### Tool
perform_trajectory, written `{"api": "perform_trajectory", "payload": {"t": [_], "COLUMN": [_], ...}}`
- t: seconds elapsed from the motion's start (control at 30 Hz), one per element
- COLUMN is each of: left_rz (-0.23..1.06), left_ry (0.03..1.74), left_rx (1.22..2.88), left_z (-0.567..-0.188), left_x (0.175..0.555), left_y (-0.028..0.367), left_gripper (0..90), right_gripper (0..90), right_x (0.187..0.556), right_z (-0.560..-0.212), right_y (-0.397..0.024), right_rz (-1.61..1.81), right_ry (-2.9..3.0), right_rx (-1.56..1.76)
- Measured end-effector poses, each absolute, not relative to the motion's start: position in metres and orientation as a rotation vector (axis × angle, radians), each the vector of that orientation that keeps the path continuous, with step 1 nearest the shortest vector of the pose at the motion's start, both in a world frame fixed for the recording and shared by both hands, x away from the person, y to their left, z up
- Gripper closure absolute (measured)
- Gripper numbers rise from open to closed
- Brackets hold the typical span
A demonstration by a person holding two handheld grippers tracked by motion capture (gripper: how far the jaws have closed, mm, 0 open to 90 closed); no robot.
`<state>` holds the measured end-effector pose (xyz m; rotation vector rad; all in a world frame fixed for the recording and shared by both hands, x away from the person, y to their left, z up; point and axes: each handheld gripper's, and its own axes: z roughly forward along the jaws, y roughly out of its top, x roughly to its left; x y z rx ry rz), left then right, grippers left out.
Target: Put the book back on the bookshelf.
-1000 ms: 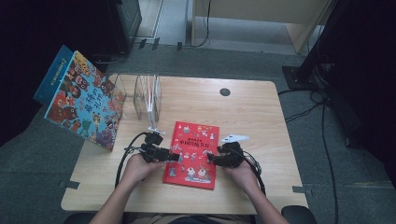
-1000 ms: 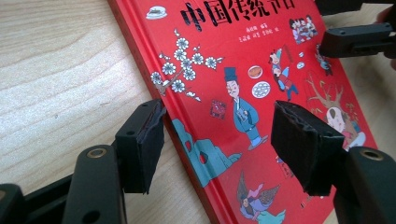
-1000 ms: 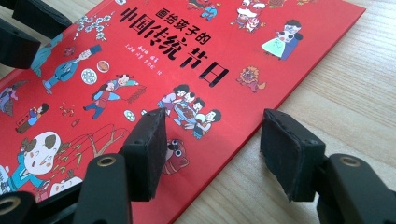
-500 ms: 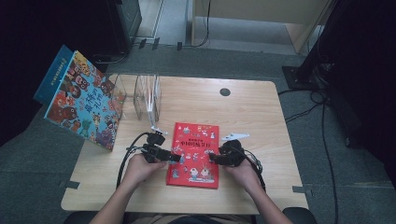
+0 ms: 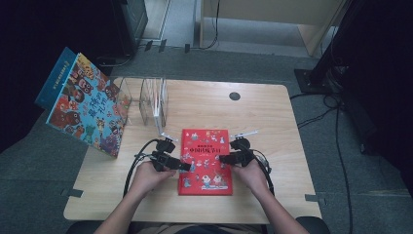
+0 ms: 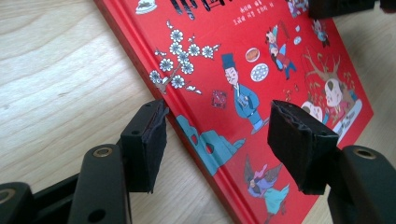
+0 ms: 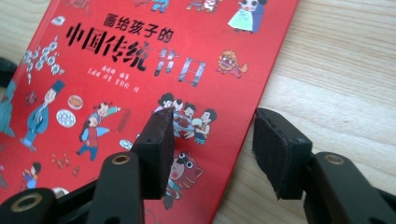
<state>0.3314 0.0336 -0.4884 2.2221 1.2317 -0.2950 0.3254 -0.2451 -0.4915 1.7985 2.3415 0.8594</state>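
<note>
A red picture book (image 5: 205, 161) lies flat on the wooden table (image 5: 272, 126), between the person's two hands. My left gripper (image 5: 182, 165) sits at the book's left edge. In the left gripper view its jaws (image 6: 219, 140) stand open astride the spine edge of the red book (image 6: 261, 70), one pad over the wood and one over the cover. My right gripper (image 5: 225, 158) is at the book's right edge. Its jaws (image 7: 212, 149) have just been closing but stay open, astride the edge of the red book (image 7: 116, 70), with no pad pressing on it.
A large colourful book (image 5: 87, 109) leans at the table's left edge. Beside it stands a clear acrylic holder (image 5: 152, 100). A black round cap (image 5: 234, 96) sits near the far edge. Black cables (image 5: 134, 168) trail from the grippers.
</note>
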Motion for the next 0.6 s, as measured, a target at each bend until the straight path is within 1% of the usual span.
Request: {"api": "perform_trajectory", "payload": {"t": [0.07, 0.3, 0.6], "left_rz": [-0.302, -0.287, -0.292], "left_ry": [1.227, 1.241, 1.254], "left_rx": [2.227, 2.216, 2.202], "left_z": [-0.489, -0.490, -0.490], "left_x": [0.331, 0.332, 0.332], "left_y": [0.032, 0.027, 0.026], "left_gripper": [37.9, 36.7, 36.0], "right_gripper": [50.7, 48.8, 50.9], "right_x": [0.329, 0.334, 0.343], "right_z": [-0.491, -0.487, -0.486], "right_y": [-0.248, -0.252, -0.257], "right_rz": [0.849, 0.800, 0.804], "right_ry": [2.344, 2.384, 2.347], "right_rx": [1.828, 1.938, 2.138]}}
